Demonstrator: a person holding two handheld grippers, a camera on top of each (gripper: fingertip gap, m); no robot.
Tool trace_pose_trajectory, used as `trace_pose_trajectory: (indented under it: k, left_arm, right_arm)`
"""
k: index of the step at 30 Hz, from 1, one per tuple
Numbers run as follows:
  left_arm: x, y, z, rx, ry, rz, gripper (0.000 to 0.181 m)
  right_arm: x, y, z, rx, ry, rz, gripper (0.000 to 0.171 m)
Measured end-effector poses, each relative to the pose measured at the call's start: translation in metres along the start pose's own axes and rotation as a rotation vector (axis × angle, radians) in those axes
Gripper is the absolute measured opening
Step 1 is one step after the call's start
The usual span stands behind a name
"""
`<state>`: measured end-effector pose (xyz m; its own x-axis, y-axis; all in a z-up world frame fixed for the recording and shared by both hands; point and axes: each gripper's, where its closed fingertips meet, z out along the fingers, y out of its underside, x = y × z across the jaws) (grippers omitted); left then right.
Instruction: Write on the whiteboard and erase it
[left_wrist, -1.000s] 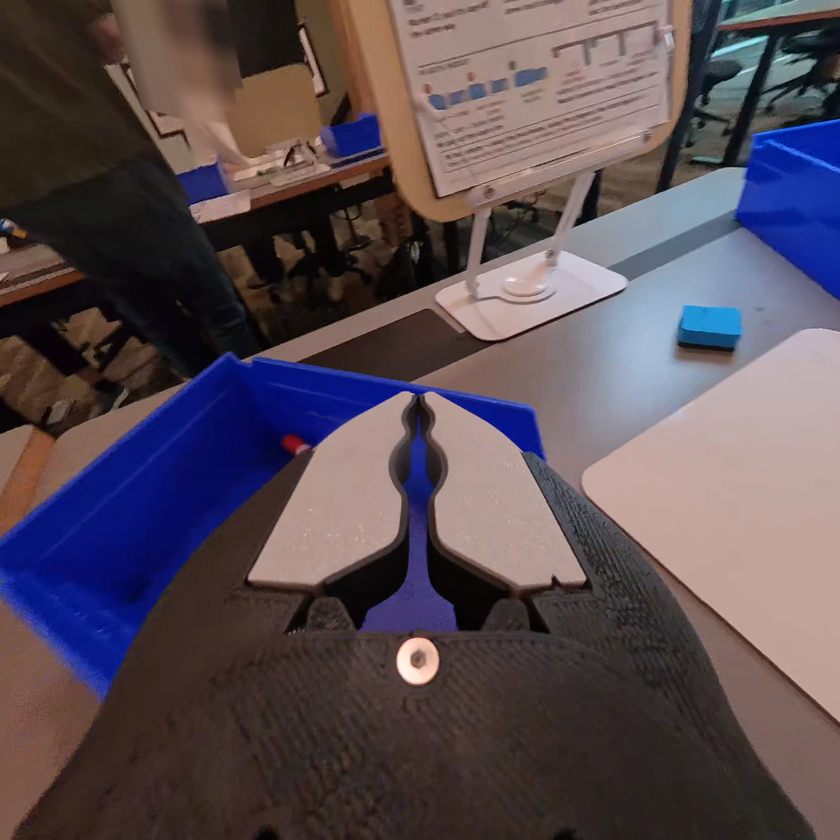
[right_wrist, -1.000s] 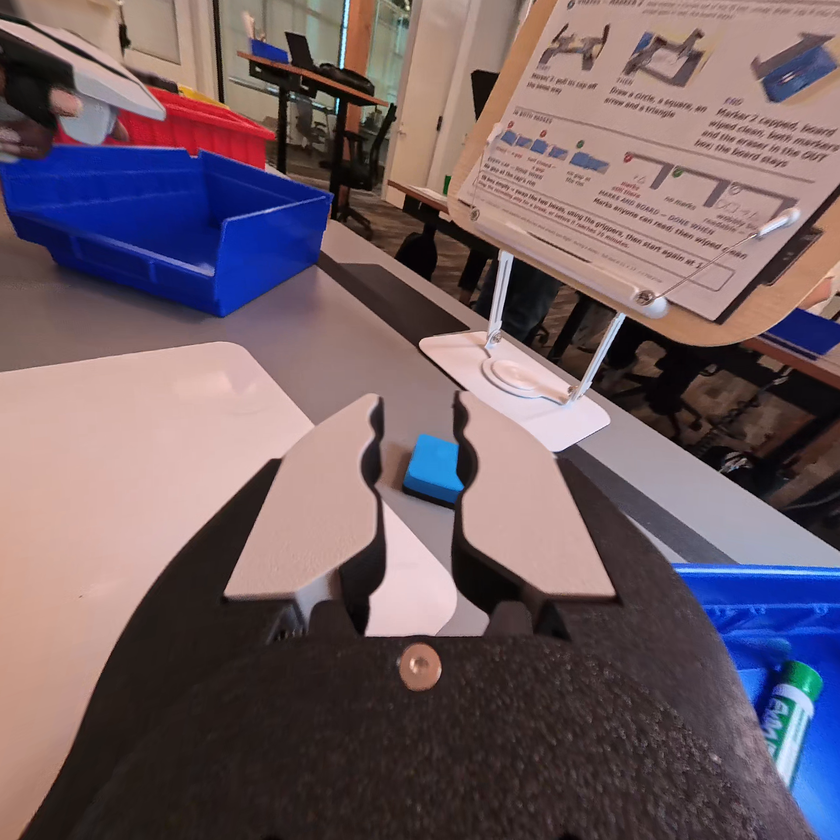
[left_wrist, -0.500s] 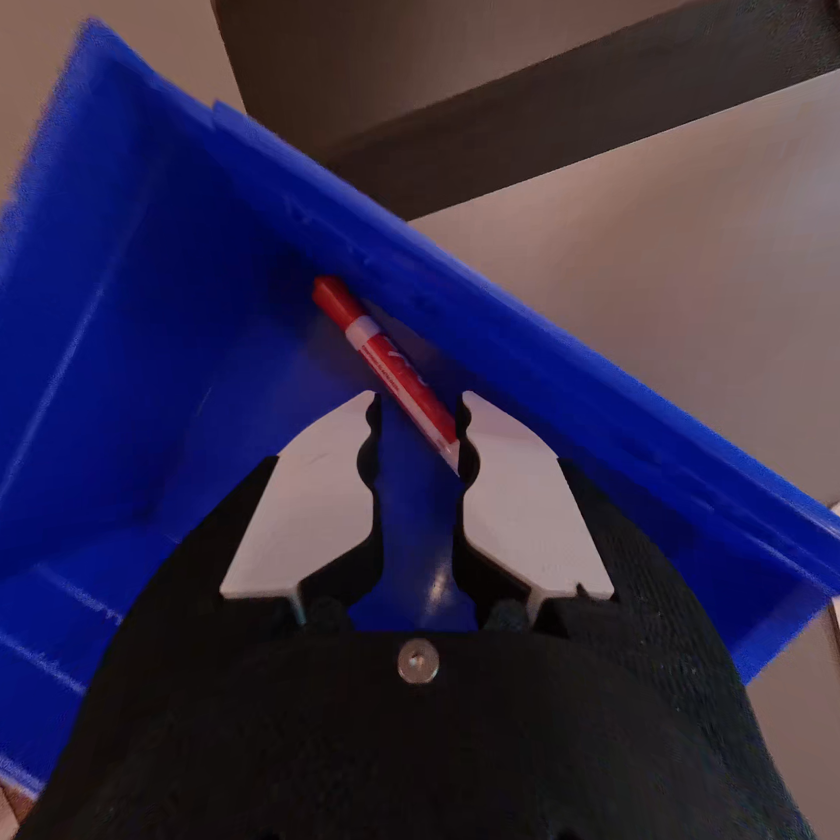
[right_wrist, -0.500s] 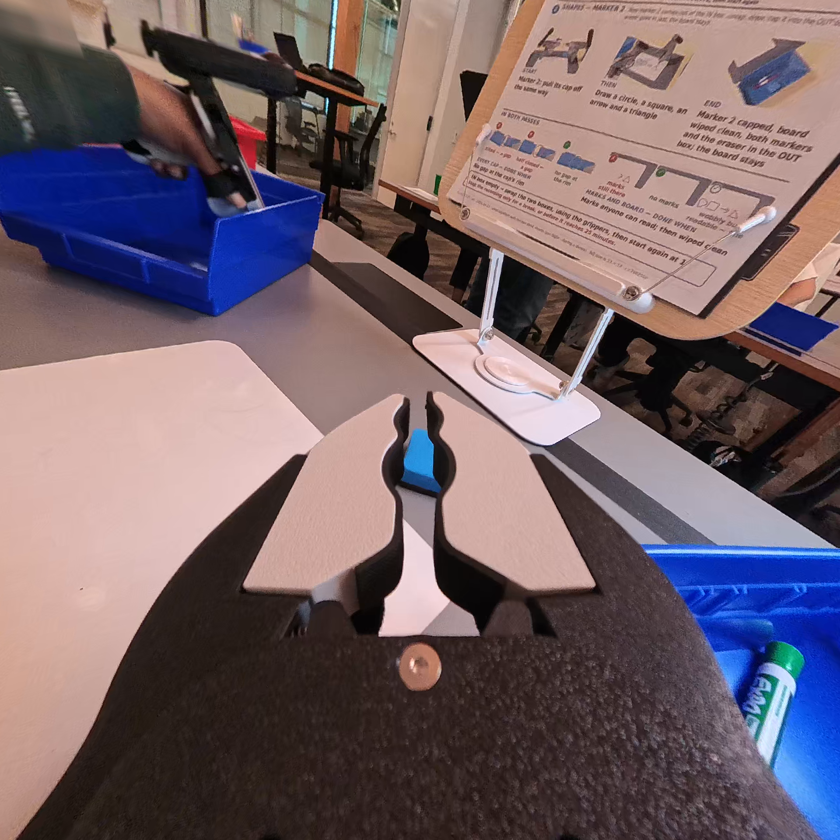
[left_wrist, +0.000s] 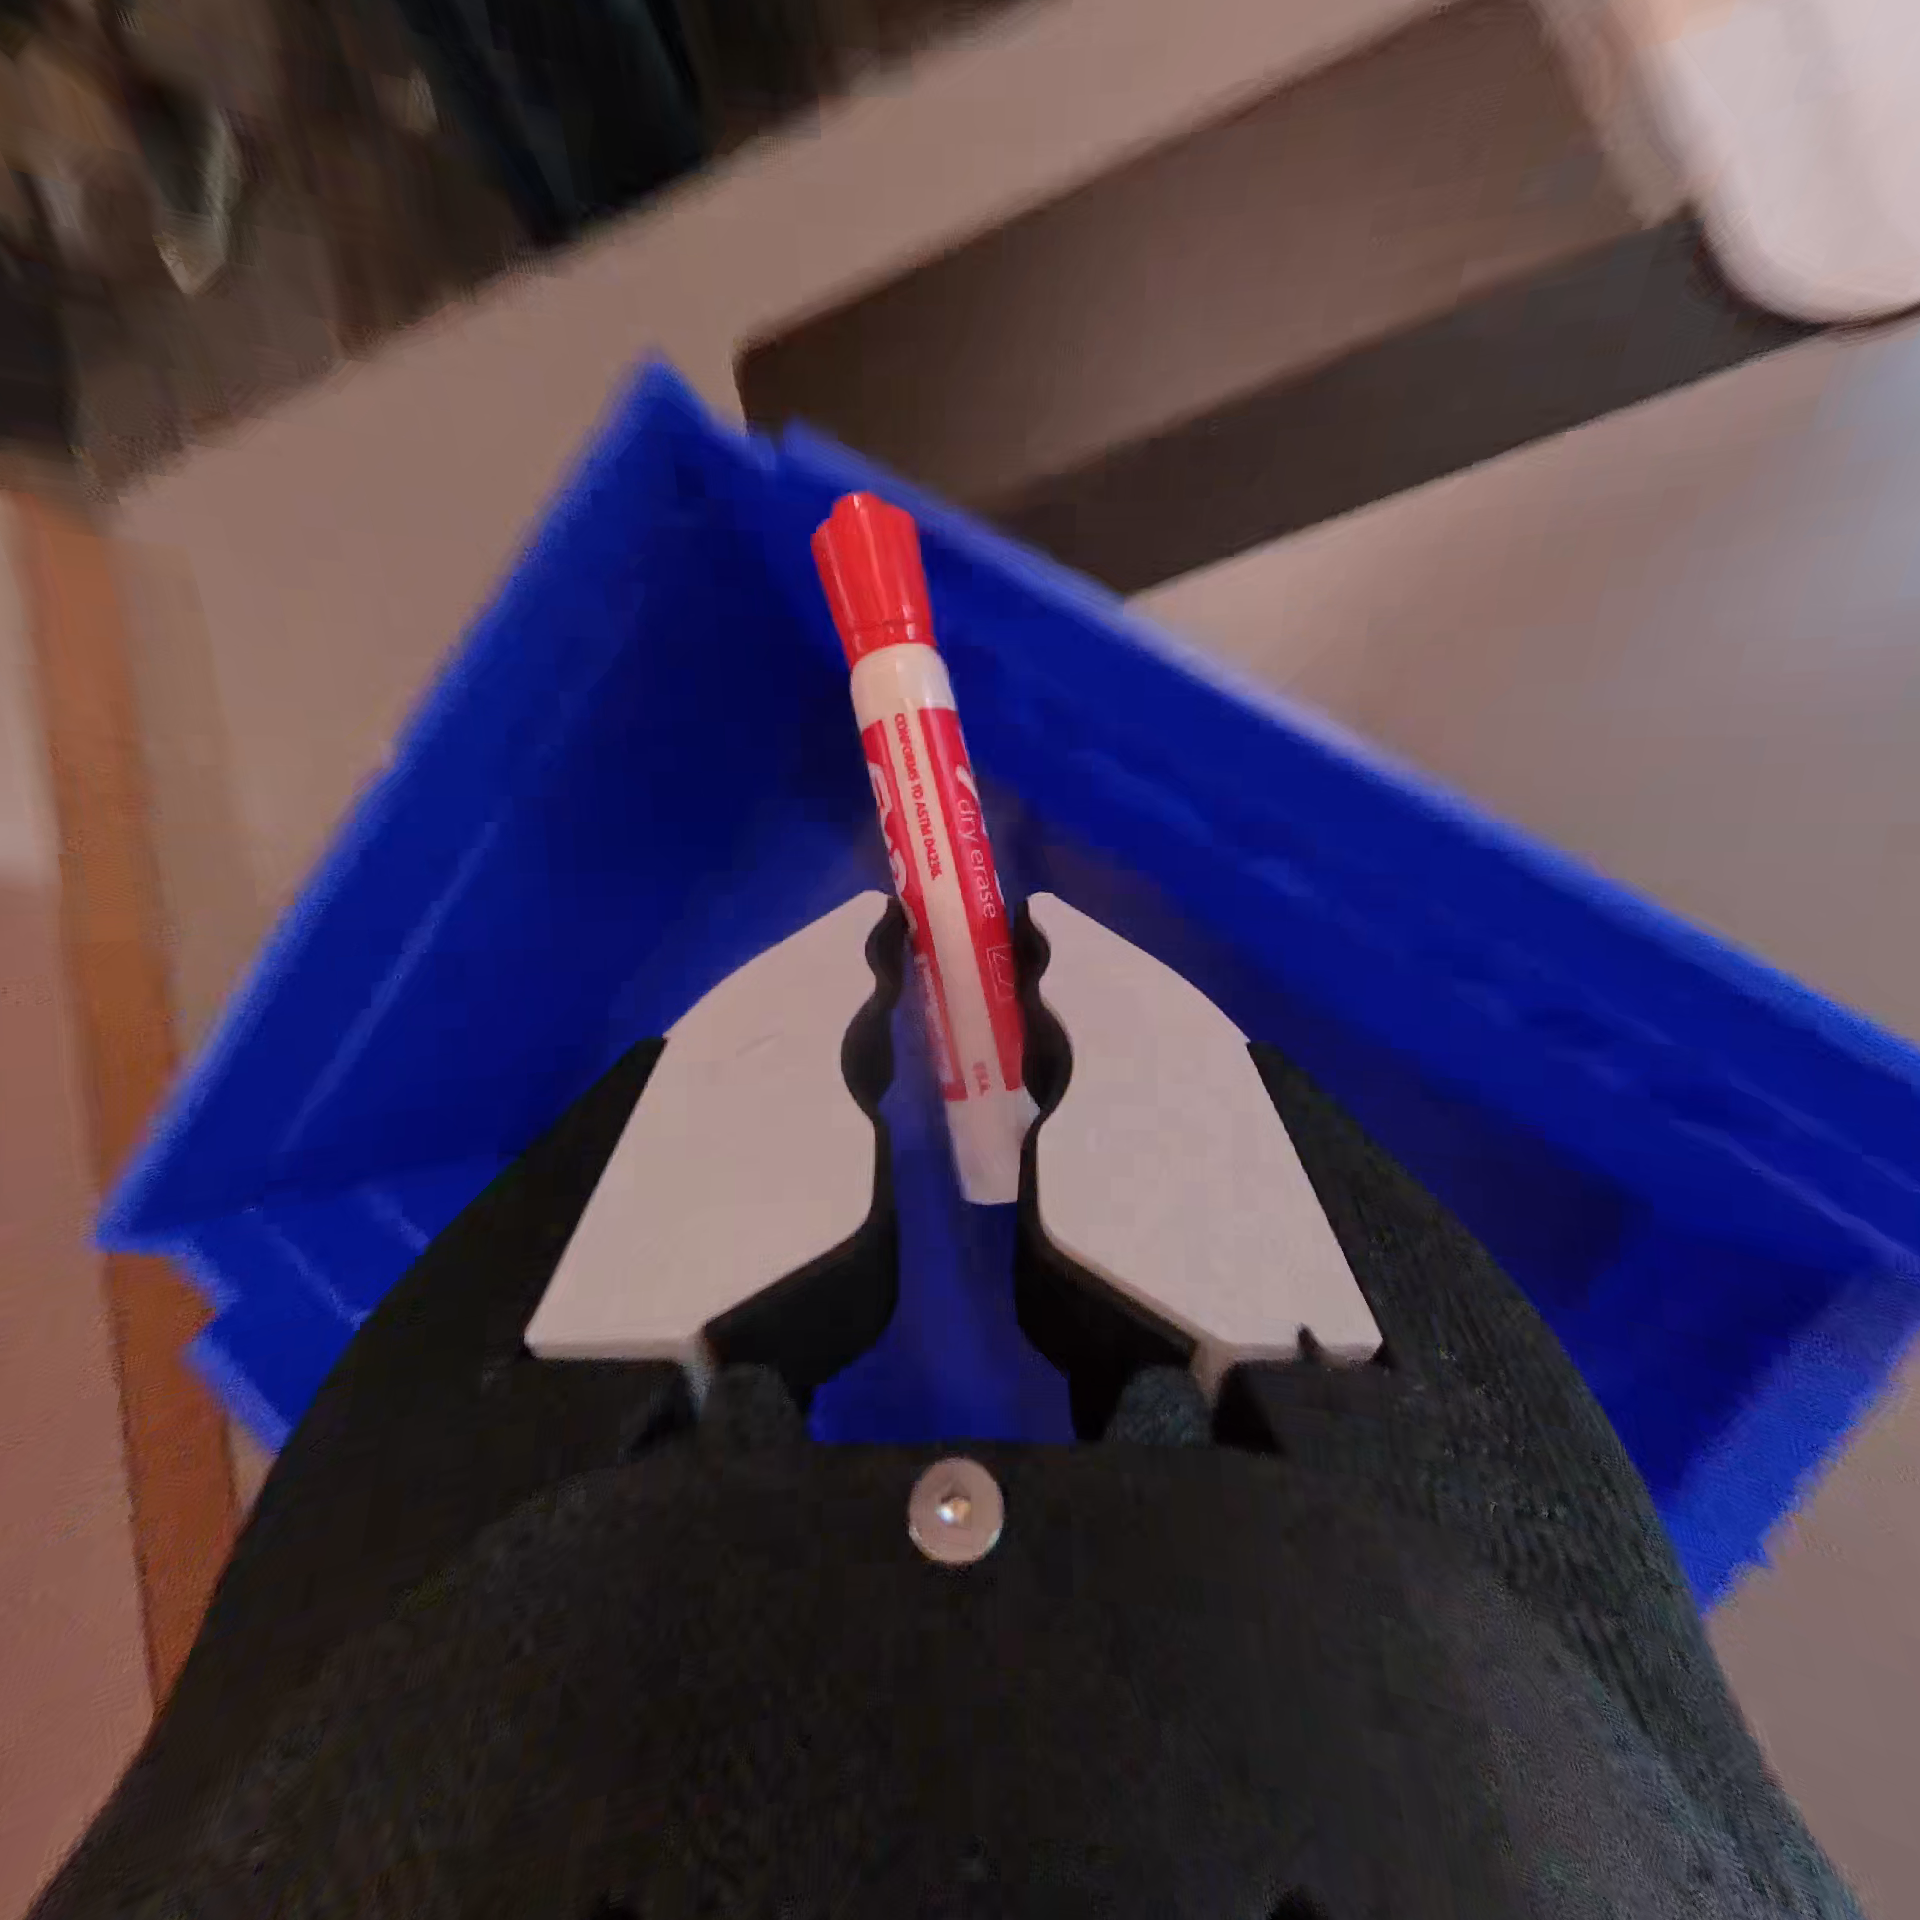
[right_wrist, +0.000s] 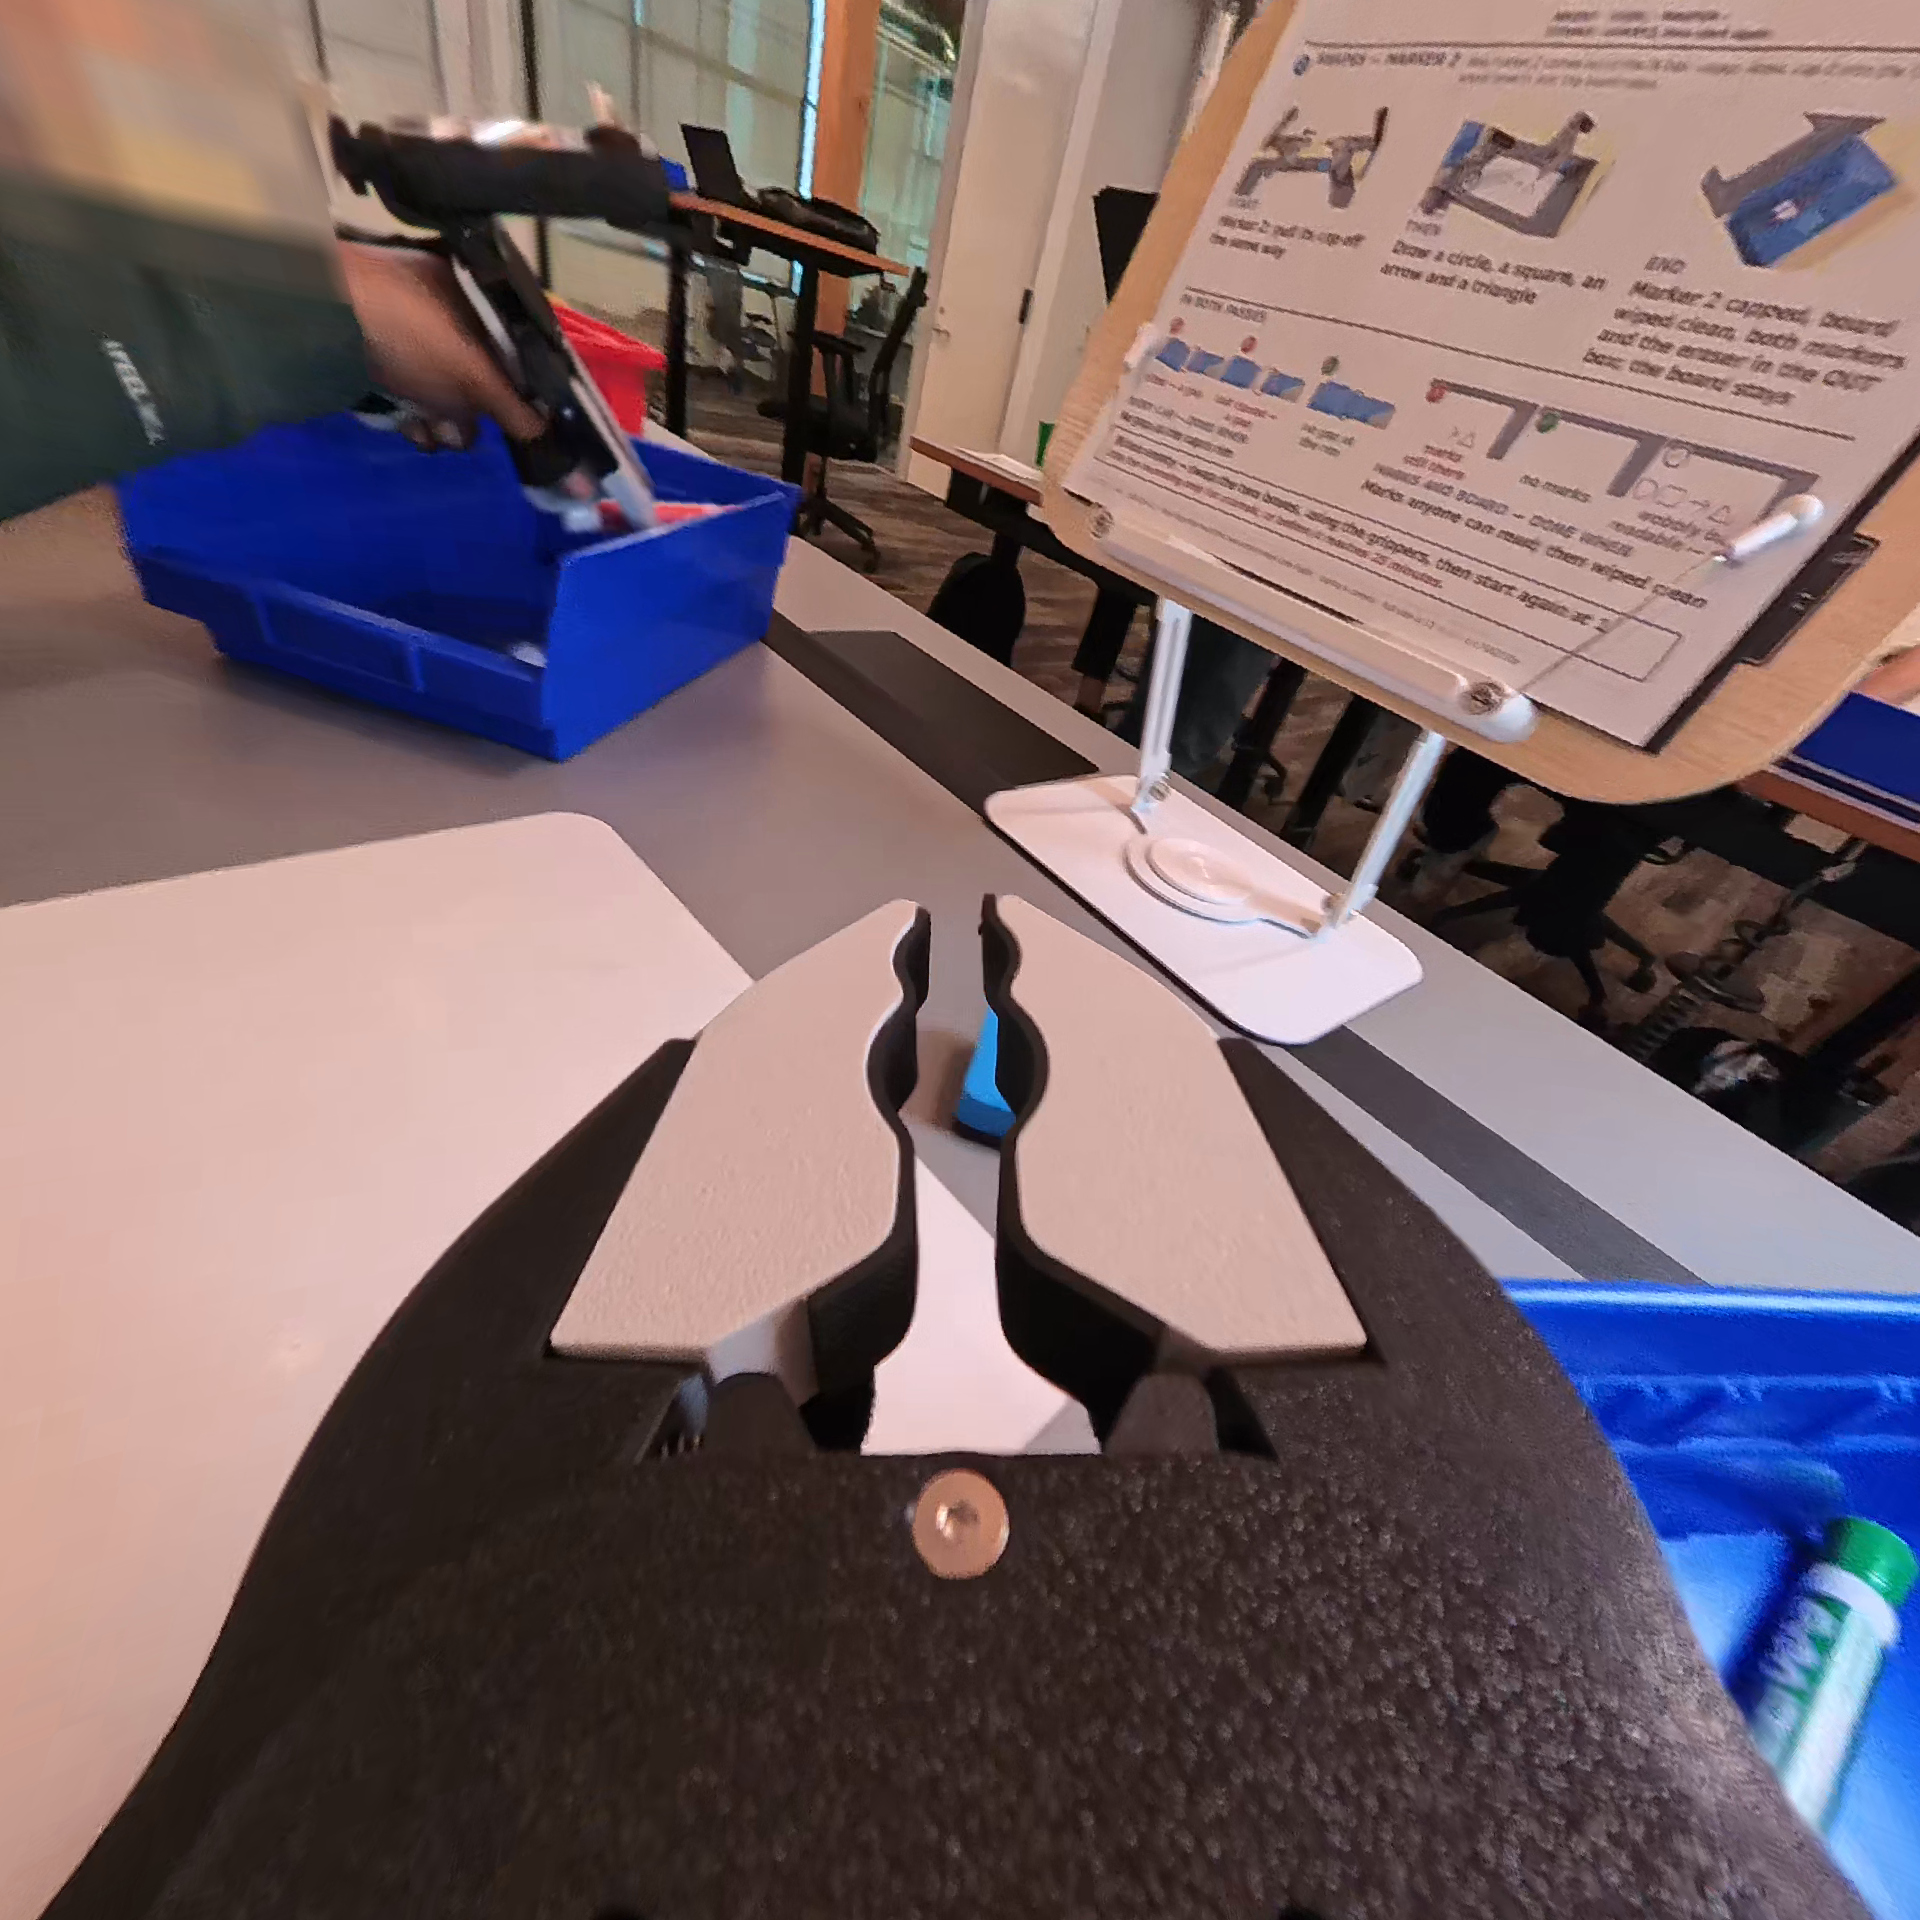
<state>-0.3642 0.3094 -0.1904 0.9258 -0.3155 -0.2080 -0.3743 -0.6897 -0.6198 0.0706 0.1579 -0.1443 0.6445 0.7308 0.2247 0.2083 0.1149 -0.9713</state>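
Note:
My left gripper (left_wrist: 961, 920) is shut on a red dry-erase marker (left_wrist: 925, 821). The capped marker points forward between the fingers, over the blue bin (left_wrist: 1455, 987). In the right wrist view the left gripper (right_wrist: 608, 499) shows far left, dipped into that bin (right_wrist: 665, 613) with a hand on it. My right gripper (right_wrist: 956, 920) is shut to a narrow slit and holds nothing. It hovers over the corner of the white whiteboard (right_wrist: 312, 1039). A blue eraser (right_wrist: 982, 1081) lies on the grey table just beyond the board, seen between the fingers.
A second blue bin (right_wrist: 1714, 1382) at the lower right holds a green marker (right_wrist: 1829, 1683). A white stand (right_wrist: 1247, 935) with a tilted instruction board stands at the table's far edge. A dark strip (right_wrist: 935, 707) runs along that edge. Tip to tip, the grippers are about 45 cm apart.
My left gripper closed on the red marker, which lay along the bin wall, and raised it so the cap stands above the rim. My right gripper stays nearly shut and has shifted slightly.

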Motion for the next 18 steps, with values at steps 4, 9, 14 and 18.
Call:
trace_pose_trajectory:
  k: [4, 9, 14, 18]
  left_arm:
    - [0.052, -0.051, -0.076, 0.356, 0.12, 0.093, 0.019]
    - [0.193, -0.085, -0.18, 0.843, 0.861, -0.12, 0.019]
    - [0.287, -0.075, -0.209, 0.921, 1.328, -0.454, 0.019]
    - [0.339, -0.068, -0.203, 0.873, 1.47, -0.568, 0.019]
  right_arm:
    - [-0.025, -0.013, 0.006, 0.047, -0.086, 0.048, 0.013]
    - [-0.059, -0.039, 0.013, 0.107, -0.154, 0.07, 0.024]
    - [-0.087, -0.059, 0.018, 0.112, -0.089, -0.077, 0.043]
    - [-0.099, -0.067, 0.024, 0.081, 0.013, -0.213, 0.059]
